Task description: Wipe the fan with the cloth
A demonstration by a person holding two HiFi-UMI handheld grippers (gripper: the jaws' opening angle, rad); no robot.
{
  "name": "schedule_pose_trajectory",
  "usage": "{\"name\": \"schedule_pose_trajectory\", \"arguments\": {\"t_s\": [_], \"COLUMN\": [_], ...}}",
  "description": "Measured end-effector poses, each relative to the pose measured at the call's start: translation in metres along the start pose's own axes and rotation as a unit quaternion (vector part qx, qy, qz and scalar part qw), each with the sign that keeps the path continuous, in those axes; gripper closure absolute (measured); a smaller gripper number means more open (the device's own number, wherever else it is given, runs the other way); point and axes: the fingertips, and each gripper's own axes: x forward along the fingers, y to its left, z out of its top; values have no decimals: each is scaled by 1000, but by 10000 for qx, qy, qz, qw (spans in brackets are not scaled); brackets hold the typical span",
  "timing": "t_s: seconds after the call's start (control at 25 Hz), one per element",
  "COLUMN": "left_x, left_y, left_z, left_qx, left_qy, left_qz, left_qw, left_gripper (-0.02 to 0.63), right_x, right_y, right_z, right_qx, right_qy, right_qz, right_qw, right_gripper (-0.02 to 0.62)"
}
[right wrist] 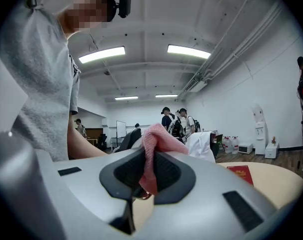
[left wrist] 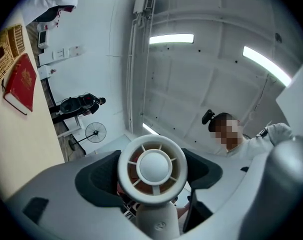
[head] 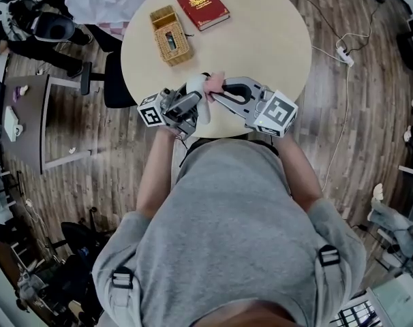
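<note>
Fan (left wrist: 152,166) and cloth (right wrist: 159,139) are each held in a claw, close in front of the person and over the near edge of the table (head: 274,39).

The left claw (left wrist: 152,178) is shut on the fan. It is a small white fan with a handle. In the left gripper view its round face looks right back at the camera, with a dark pad on each side. The exact spot where the pads press is hidden behind the round head. I think it is held this way so the fan stays put while the other claw rubs it.

The right claw (right wrist: 149,171) is pinched tight on the pink cloth. A soft fold pokes up past the pads (like a little mop head). That loose fold is likely the part meant to touch the fan, so the hard claw does not scrape it.

In the head view the two claws point at each other, and the cloth sits just beside the fan. I cannot tell if they touch. So the wipe looks about to start or under way.

A red book (head: 202,5) and a woven box (head: 171,35) lie well apart on the far side of the table, out of the way.
</note>
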Motion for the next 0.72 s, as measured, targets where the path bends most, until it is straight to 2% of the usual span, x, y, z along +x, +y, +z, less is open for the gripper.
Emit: {"name": "schedule_pose_trajectory", "arguments": {"t_s": [0.24,0.48,0.72], "left_x": [6,6,2], "left_y": [-9,-20,-21], "left_z": [-17,-13,-7], "left_qx": [-156,-88,97], "left_qy": [-42,-517,-829], "left_qz": [-191,-376,-283], "left_qw": [9997,9979,9961], "left_gripper": [227,227,227], "right_x": [-9,-10,-12], "right_y": [-7,-10,9], "right_z": [5,1,-15], "right_qx": [-37,-316,-267], "right_qy": [-74,199,412], "right_qz": [1,46,436], "right_qw": [10000,9993,9978], "right_gripper": [551,551,551]}}
